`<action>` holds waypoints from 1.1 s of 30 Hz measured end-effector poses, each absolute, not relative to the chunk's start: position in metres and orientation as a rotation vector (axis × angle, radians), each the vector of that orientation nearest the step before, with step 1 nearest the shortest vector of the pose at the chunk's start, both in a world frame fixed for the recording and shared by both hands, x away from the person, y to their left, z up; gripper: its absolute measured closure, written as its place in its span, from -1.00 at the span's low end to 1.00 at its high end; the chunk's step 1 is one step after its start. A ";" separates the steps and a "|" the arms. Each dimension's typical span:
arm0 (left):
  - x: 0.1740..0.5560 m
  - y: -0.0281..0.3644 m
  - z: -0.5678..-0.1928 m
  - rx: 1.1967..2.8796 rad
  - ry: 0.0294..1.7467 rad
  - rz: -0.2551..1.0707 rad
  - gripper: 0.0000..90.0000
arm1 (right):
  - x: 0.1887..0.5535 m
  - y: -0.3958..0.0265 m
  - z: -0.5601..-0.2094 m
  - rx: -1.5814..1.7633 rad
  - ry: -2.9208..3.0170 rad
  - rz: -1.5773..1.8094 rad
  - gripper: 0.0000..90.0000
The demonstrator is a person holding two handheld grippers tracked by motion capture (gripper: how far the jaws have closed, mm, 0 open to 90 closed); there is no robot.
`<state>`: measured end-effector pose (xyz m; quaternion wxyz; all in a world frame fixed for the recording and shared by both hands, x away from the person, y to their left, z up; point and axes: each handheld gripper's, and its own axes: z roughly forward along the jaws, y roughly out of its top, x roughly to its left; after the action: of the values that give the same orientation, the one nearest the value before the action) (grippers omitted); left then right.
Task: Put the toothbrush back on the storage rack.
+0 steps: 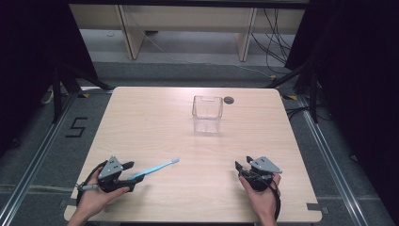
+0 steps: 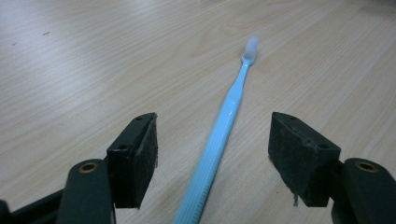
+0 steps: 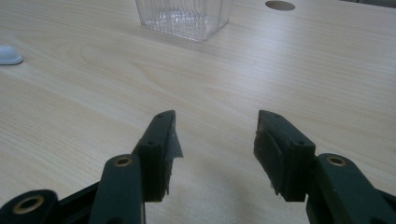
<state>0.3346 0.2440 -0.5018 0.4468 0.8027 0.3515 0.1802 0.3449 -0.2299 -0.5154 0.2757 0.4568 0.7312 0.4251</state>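
A light blue toothbrush (image 1: 157, 167) lies flat on the wooden table (image 1: 155, 122), its white bristle head (image 2: 252, 46) pointing away from my left gripper. My left gripper (image 1: 132, 176) rests near the front left edge, held by a hand. Its jaws stand open on either side of the toothbrush handle (image 2: 219, 140), and neither pad (image 2: 140, 149) touches it. My right gripper (image 1: 243, 161) sits near the front right, open, with nothing but bare table between its jaws (image 3: 215, 126). A clear ribbed plastic container (image 1: 207, 114) stands upright at the table's far middle, ahead of the right gripper (image 3: 184, 16).
A small round hole (image 1: 228, 100) is set in the tabletop just right of the container, also seen as the hole (image 3: 280, 5) in the right gripper view. The toothbrush head (image 3: 8, 55) shows at that view's left edge. Dark curtains, stands and cables surround the table.
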 end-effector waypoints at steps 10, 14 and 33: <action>0.355 0.237 -0.471 2.139 0.821 0.368 -0.13 | 0.344 -0.230 -0.514 1.238 1.987 1.136 0.05; 0.366 0.228 -0.462 2.282 0.798 0.293 -0.09 | 0.346 -0.230 -0.514 1.217 1.997 1.118 0.05; 0.409 0.183 -0.468 2.865 0.635 0.041 0.21 | 0.348 -0.228 -0.515 1.174 2.044 1.085 0.03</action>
<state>0.4087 0.1832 -0.4678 0.1031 0.9710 0.2151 0.0140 0.3480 -0.2282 -0.5148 0.2701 0.4356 0.7585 0.4025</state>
